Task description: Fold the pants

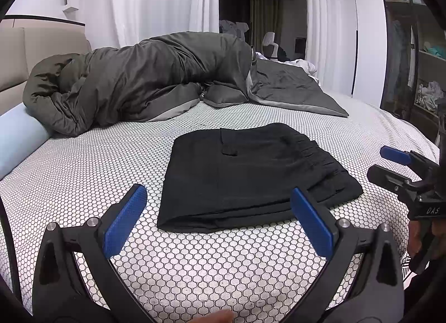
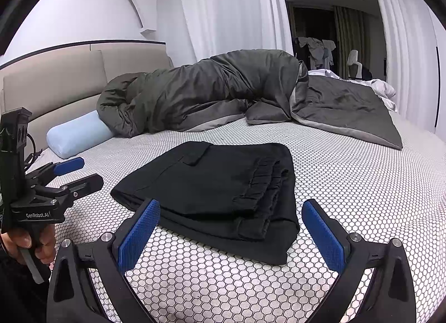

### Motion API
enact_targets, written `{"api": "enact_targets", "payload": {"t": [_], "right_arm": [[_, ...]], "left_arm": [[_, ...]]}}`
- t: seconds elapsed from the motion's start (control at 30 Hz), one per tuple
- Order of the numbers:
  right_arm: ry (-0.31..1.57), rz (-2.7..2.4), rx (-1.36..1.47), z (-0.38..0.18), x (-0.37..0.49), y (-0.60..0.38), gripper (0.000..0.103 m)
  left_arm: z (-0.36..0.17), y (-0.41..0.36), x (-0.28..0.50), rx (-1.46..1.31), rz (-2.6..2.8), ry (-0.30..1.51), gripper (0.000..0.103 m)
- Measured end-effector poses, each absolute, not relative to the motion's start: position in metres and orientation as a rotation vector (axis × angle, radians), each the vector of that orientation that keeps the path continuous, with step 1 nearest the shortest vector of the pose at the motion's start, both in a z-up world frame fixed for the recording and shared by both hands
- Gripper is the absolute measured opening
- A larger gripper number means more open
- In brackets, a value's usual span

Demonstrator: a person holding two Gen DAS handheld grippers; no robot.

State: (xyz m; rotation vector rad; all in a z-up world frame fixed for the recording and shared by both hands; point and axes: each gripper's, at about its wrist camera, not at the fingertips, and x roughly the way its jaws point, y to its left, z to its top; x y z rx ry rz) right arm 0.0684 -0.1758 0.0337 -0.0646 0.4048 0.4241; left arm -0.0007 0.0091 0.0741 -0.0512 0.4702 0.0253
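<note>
**Folded pants at rest, both grippers free**

The black pants (image 1: 251,172) lie folded, centre frame, on the honeycomb-patterned bed (image 1: 83,161). Left gripper (image 1: 220,220) and right gripper (image 2: 230,228) hover spread wide, holding nothing. Risk: a fingertip brushing the stacked waistband could spill the layers.

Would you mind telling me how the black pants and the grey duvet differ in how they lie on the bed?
The black pants are folded into a flat, neat rectangle; the grey duvet is bunched in a tall heap. The pants lie near both open grippers; the duvet sits further back, by the headboard. Both rest on the honeycomb-patterned sheet.
</note>
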Motion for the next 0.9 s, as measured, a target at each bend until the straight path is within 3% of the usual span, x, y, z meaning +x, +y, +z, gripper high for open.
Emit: {"api": "enact_targets", "payload": {"t": [0.9], "right_arm": [[0.4,0.414,-0.084,0.032,0.069,-0.159,0.103]], "left_arm": [[0.075,0.012,0.0,-0.04,0.038,0.472,0.102]]}}
